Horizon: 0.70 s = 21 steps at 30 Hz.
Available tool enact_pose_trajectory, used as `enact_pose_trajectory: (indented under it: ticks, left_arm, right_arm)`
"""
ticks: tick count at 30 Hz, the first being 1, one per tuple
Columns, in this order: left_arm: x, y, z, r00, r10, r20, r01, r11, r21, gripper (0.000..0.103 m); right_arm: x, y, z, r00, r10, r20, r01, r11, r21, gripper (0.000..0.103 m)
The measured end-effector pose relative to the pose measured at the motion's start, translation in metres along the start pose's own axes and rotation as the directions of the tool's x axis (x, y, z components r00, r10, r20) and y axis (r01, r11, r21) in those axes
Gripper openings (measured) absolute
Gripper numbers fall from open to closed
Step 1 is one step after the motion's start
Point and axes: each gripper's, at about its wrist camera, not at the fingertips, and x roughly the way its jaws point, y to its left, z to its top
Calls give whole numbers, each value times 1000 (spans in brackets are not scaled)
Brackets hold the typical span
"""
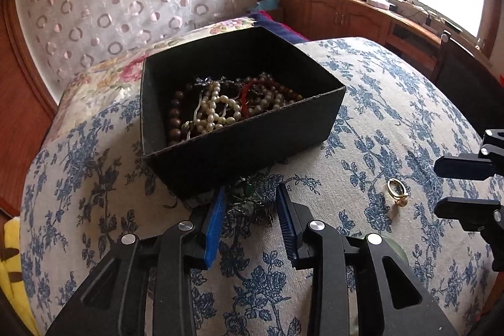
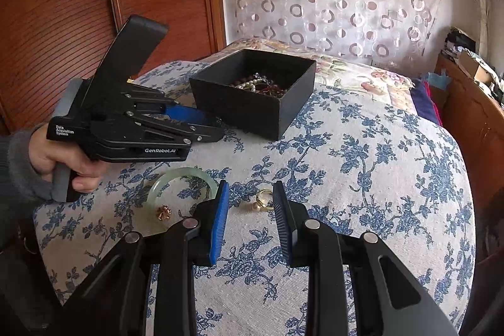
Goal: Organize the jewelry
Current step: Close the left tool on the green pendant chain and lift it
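- Left gripper (image 1: 250, 203) jaws spread, straddling tangled chain (image 1: 249, 203) on cloth just before black box (image 1: 239, 147).
- Right gripper (image 2: 250, 197) spread, empty; gold ring (image 2: 263, 200) lay between its tips, nearest it.

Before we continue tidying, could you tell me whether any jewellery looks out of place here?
Yes: several pieces lie loose on the blue floral cloth outside the black box: a pale green bangle, a small gold charm, a gold ring with a pearl, and a dark tangled chain.
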Motion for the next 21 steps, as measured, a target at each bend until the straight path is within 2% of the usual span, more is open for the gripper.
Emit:
enact_pose_trajectory:
  ticks: [2,4,5,13,14,21]
  left_arm:
    - [-1,-1,-1,1000,8,0,-8,1000,13,28]
    - [-2,-2,-3,1000,16,-2,-16,1000,22,14]
    - [-3,-3,-4,1000,19,-5,-19,1000,23,12]
    - [-26,4,-25,1000,-18,-1,18,1000,-17,9]
    - [-30,4,-27,1000,-24,6,24,999,-23,4]
    - [-49,4,-29,998,-28,49,29,999,-33,4]
  right_arm:
    - [-1,-1,0,1000,0,1,0,1000,0,31]
    - [-1,-1,0,1000,-1,0,1,1000,-2,31]
    - [-1,-1,0,1000,-1,1,1,1000,-1,31]
    - [1,3,-1,1000,11,-5,-11,1000,-6,31]
    - [2,4,-1,1000,14,-7,-14,1000,-8,31]
    - [17,18,1,998,40,-39,-41,999,-27,31]
